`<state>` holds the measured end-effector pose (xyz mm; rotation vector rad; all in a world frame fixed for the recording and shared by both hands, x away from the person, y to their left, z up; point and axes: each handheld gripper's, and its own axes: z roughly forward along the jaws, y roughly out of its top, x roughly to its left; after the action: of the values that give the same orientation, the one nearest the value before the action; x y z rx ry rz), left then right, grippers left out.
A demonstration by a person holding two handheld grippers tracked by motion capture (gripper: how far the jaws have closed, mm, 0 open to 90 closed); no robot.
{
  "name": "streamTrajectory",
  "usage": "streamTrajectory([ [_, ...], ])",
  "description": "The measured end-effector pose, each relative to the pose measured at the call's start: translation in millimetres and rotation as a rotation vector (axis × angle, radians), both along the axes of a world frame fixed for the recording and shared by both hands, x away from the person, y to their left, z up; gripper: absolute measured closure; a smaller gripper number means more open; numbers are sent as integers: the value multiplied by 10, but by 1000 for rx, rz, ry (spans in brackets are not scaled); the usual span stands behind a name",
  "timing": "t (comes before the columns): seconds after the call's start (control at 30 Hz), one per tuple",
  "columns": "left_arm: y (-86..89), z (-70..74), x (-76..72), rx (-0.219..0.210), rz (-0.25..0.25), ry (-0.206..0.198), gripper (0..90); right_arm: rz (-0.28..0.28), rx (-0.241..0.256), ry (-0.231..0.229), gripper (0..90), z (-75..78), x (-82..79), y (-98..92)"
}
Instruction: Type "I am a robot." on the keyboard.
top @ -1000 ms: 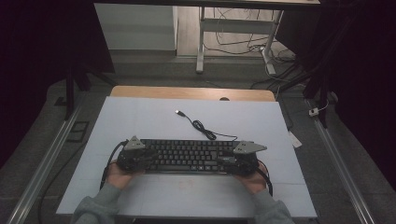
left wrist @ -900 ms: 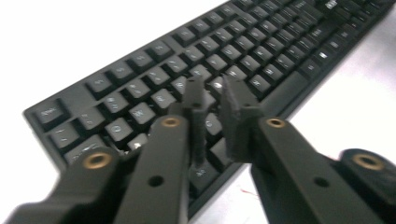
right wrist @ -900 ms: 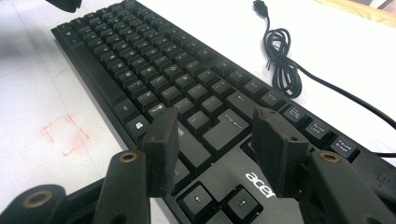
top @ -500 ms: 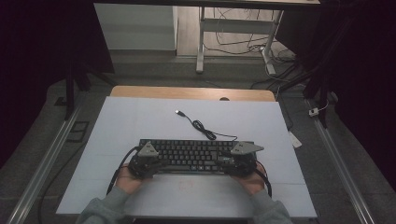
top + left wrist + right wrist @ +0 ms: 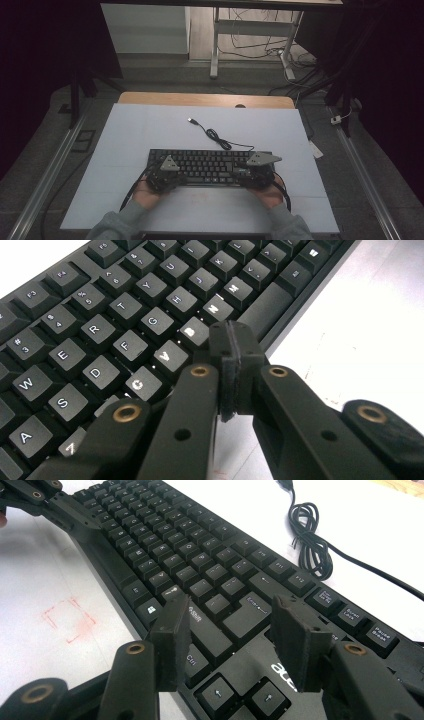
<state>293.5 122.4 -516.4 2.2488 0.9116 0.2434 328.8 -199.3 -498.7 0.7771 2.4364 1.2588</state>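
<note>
We're pressing keyboard (image 5: 125,315) keys: left gripper (image 5: 231,347) closed empty near B, right gripper (image 5: 230,630) open, empty; keeping taps light, vertical.

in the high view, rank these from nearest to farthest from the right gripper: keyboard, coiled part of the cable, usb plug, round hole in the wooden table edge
1. keyboard: right under the right gripper, at its right end.
2. coiled part of the cable: just behind the keyboard, up and left.
3. usb plug: farther back and left, at the cable's free end.
4. round hole: at the far wooden edge.
</note>
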Motion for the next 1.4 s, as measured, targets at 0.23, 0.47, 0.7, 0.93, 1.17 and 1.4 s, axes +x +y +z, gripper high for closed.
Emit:
streamTrajectory([
  [0.23,9,-15,15,4,3,0,886,-3,-3,2,503,-10,-2,2],
  [0.47,-11,-53,19,2,-3,4,889,3,-2,3,503,-13,-6,9],
  [0.7,33,29,-8,-12,4,-42,888,2,2,0,503,-5,-7,3],
  [0.93,164,154,-43,-86,14,-71,849,-5,3,-4,503,6,-4,-16],
  [1.17,264,222,-49,-129,67,-94,539,-3,2,-4,503,6,-3,-15],
  [1.4,343,235,-25,-136,108,-79,422,-8,7,-4,503,7,4,-30],
])
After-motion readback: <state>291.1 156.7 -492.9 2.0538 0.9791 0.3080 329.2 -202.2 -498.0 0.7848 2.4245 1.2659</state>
